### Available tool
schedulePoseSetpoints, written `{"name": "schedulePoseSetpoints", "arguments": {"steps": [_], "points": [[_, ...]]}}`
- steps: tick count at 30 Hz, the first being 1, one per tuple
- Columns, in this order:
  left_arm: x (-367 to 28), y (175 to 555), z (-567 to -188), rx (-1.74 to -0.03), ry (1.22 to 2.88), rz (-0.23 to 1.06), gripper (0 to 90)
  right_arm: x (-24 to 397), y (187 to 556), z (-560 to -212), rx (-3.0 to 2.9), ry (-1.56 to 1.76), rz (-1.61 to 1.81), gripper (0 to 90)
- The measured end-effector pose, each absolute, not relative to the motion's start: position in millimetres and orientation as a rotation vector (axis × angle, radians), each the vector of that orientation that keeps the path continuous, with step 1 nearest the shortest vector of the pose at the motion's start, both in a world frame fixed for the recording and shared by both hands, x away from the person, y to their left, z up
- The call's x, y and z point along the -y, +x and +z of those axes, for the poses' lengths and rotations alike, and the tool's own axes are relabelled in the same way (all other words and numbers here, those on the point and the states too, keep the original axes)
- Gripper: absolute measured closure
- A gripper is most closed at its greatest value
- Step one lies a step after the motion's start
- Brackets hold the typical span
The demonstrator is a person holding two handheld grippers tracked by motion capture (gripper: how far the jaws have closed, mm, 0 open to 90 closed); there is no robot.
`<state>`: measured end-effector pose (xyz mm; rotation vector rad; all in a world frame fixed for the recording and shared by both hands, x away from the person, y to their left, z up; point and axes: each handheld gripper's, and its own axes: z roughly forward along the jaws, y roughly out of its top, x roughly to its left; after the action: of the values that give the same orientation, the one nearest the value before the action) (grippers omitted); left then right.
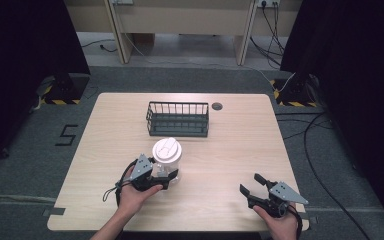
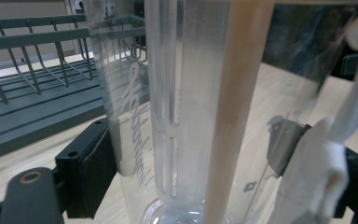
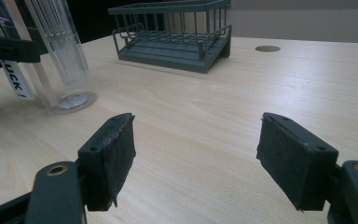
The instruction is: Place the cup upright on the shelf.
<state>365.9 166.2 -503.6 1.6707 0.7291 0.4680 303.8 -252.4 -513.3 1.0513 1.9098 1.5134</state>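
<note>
On the light wooden table, seen from the high view, a clear plastic tumbler with a white lid stands upright near the middle, just in front of a dark grey wire basket at the far side. Left tongs are clamped on the tumbler's lower body, the hand behind them. Right tongs rest near the front right edge, jaws apart, holding nothing, well apart from the tumbler. Left gripper view: the tumbler wall sits between the two black jaws, both pads pressed against it; script lettering, moulded ribs and a pale stick inside are visible, and a white label lies against the right-hand pad. The basket lies just beyond, its rail low enough that the tumbler would need raising to clear it. Right gripper view: jaws stand wide with bare table between them; the tumbler's base rests flat on the table at far left, the basket behind. Judgement: the grasp looks complete and the lift not yet begun; the next move likely calls for a straight upward lift, kept upright, then forward over the basket. The lid appears from above; base contact with the table is confirmed by the right gripper view; pad contact by the left gripper view.
</note>
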Motion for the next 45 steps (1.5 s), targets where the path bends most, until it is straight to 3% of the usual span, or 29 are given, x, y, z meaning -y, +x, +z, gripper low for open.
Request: {"name": "schedulePoseSetpoints", "arguments": {"steps": [45], "points": [[-175.1, 385.6, -460.8, -0.686, 1.612, 0.586, 17.3, 253.0, 304.5, -513.3, -1.905, 1.058, 1.52, 27.8]]}}
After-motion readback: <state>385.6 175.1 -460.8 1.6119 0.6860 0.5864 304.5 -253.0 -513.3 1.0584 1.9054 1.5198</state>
